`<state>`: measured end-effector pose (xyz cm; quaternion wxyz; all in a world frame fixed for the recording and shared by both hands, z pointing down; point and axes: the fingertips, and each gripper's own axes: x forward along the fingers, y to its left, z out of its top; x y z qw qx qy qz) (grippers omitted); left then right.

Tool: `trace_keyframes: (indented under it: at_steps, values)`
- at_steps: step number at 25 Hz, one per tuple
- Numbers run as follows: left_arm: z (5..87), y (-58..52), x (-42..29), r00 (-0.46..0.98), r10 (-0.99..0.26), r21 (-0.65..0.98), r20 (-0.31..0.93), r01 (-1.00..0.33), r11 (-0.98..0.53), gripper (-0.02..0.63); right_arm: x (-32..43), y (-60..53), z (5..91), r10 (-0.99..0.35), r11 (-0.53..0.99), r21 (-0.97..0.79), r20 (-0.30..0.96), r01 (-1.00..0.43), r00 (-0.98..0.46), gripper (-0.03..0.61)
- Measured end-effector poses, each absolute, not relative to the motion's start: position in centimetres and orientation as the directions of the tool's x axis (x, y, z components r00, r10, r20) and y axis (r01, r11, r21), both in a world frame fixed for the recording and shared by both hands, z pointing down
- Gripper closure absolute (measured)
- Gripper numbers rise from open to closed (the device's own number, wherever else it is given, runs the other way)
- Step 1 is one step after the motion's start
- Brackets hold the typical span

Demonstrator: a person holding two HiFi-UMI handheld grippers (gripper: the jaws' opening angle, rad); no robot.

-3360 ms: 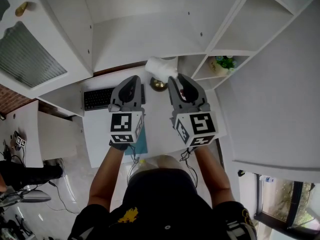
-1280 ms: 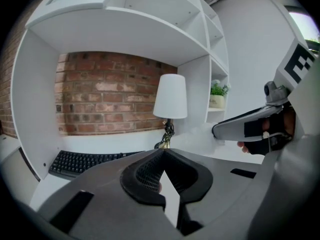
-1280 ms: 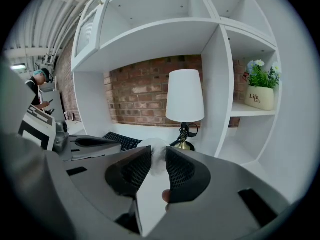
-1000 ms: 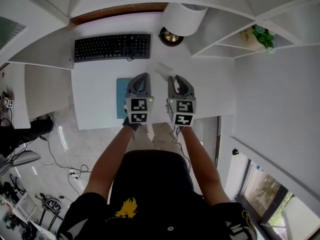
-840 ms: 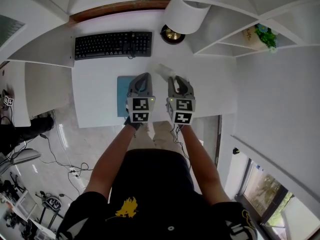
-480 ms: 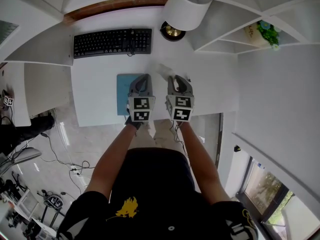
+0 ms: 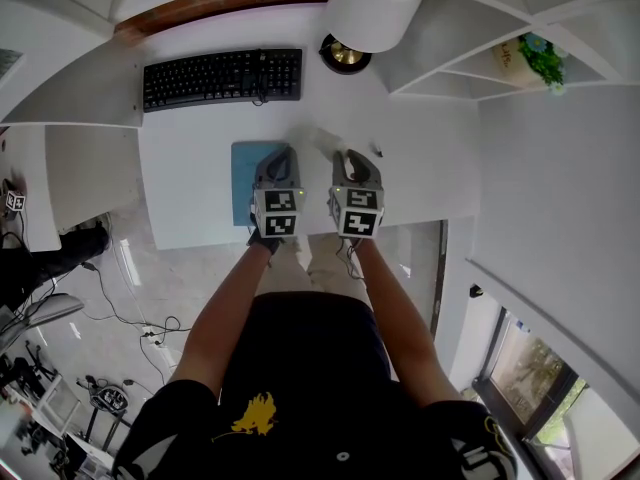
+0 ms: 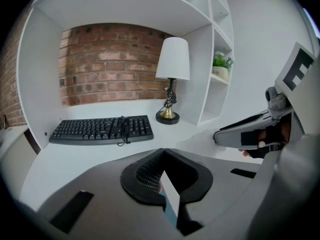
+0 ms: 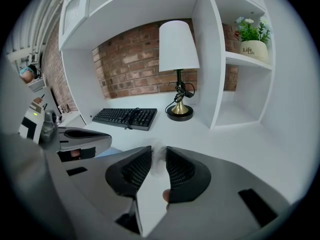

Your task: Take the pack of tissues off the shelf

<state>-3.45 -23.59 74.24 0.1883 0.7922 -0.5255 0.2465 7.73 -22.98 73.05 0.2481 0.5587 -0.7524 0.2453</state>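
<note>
Pack of tissues: the small, soft white pack of tissues (image 9: 158,149) is pinched between the right gripper's jaws. It is clear of the white shelving (image 9: 247,59) and low over the desk. In the head view it is only a pale smudge (image 7: 318,140), so its outline is uncertain.
Right gripper: the grey hand-held right gripper (image 9: 157,156) is clamped on the pack at the jaw tips. The narrow gap between the jaws is filled by the pack, probably because so thin and limp a thing offers little else to hold.
Left gripper: the grey left gripper (image 8: 162,153) has its jaws brought together on nothing. It hovers just beside the right one, over a teal rectangular mat (image 7: 245,168), and looks idle, since one gripper seems enough.
Desk: the white desk top (image 7: 190,198) is bare ahead of both grippers.
Background: a black keyboard (image 7: 222,73) and a white-shaded lamp (image 7: 372,13) stand well apart from the grippers.
Stage: the removal looks done, and setting the pack down and letting go appears to be what is left.
</note>
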Motion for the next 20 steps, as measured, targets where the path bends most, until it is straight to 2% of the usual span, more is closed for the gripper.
trace_keyframes:
  at_steps: [20]
  values:
    - [76.2, -21.7, -3.3, 0.322, -0.703, 0.022, 0.635, -0.916, -0.400, 0.600, 7.4, -20.7, 75.9, -0.667, 0.292, -0.055, 0.704, -0.955, -0.244, 0.483]
